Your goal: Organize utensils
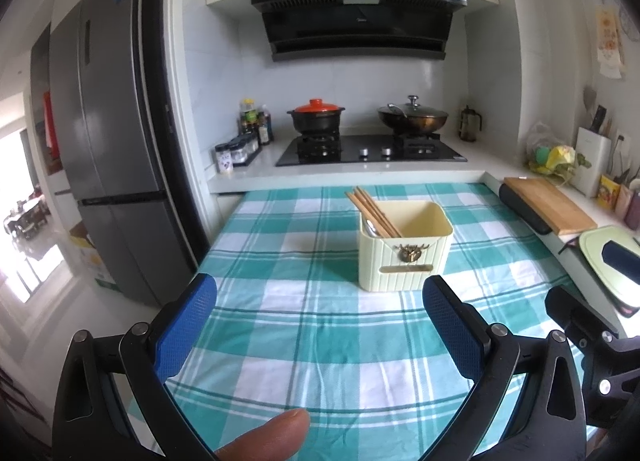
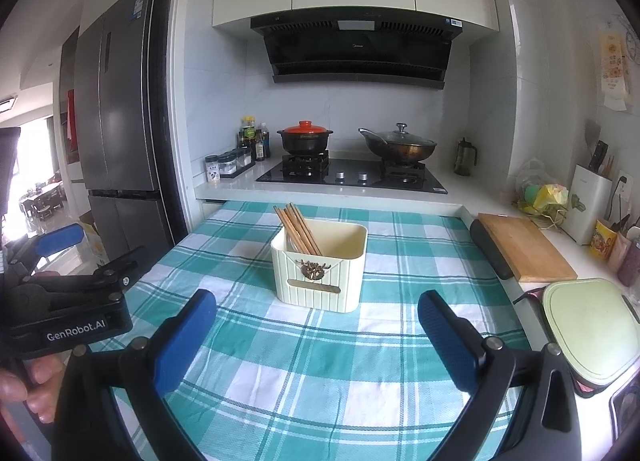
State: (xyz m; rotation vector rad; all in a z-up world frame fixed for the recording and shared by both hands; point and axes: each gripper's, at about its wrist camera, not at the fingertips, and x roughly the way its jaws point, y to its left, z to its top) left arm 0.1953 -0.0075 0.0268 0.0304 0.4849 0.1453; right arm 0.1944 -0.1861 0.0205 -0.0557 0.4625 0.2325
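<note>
A cream holder [image 1: 405, 257], square with rounded corners and ribbed plastic-looking walls, stands upright on a teal-and-white checked cloth [image 1: 304, 341]. A brass-coloured stag ornament and a label slot mark its front wall. Wooden chopsticks [image 1: 370, 211] lean inside against its far-left corner, their ends rising above the rim; a metal spoon [image 1: 372, 227] lies beside them in the holder.

The left gripper [image 1: 320, 321] hangs above the cloth, near the holder, with its blue, fine-textured pads spread wide and nothing between them. A fingertip [image 1: 268, 437] shows at the bottom edge. The right gripper [image 2: 317, 325] is likewise released and empty, with the holder just beyond its fingers; nothing stands between.

Behind the cloth, a white counter carries a black glass hob [image 1: 372, 151] with a red-lidded clay pot [image 1: 316, 117] and a lidded wok [image 1: 414, 117]. A wooden board [image 1: 544, 205] lies to the right, a grey fridge [image 1: 108, 133] stands to the left.
</note>
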